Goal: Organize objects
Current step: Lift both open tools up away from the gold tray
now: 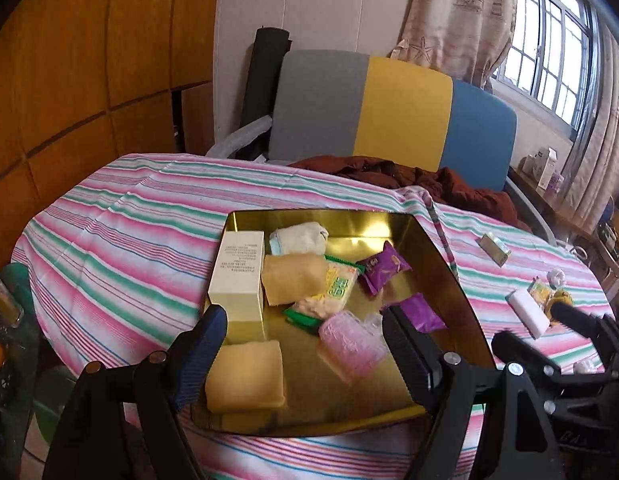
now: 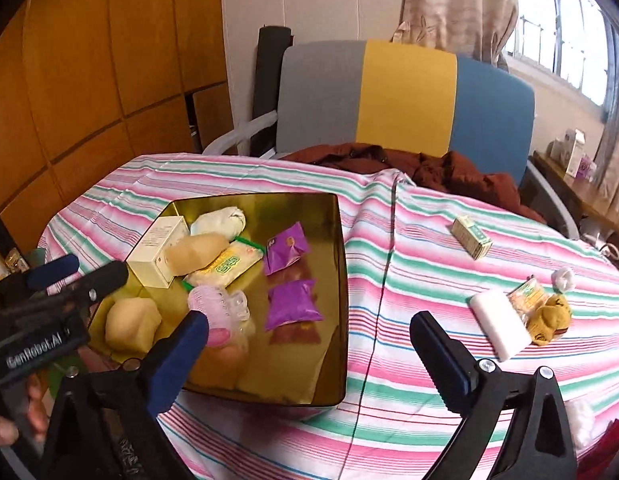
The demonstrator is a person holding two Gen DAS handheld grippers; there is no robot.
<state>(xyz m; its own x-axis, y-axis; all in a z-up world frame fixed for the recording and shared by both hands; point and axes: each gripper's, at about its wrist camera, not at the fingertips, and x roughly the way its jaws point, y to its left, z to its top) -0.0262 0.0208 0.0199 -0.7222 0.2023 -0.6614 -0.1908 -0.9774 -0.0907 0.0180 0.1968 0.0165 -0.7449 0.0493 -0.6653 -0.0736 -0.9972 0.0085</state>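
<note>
A gold tin box (image 1: 349, 222) (image 2: 341, 320) sits on the striped tablecloth and holds a cream carton (image 1: 237, 276), rolled cloths, a green-edged snack pack (image 1: 329, 292), two purple packets (image 2: 287, 250) and a pink hair clip (image 1: 349, 344) (image 2: 215, 304). My left gripper (image 1: 301, 344) hangs open over the tin's near end, nothing between its fingers. My right gripper (image 2: 309, 344) is open above the tin's right wall and the cloth. On the cloth to the right lie a white block (image 2: 499, 326), a snack packet (image 2: 527, 298), a yellow-brown sock (image 2: 549, 318) and a small green-and-cream box (image 2: 471, 238).
A chair (image 2: 405, 96) with a grey, yellow and blue back stands behind the table, with a brown garment (image 2: 429, 168) draped over it. A small white cap (image 2: 563, 278) lies at the far right. A hand (image 2: 13, 420) holds the left gripper's handle. Wooden cabinets fill the left.
</note>
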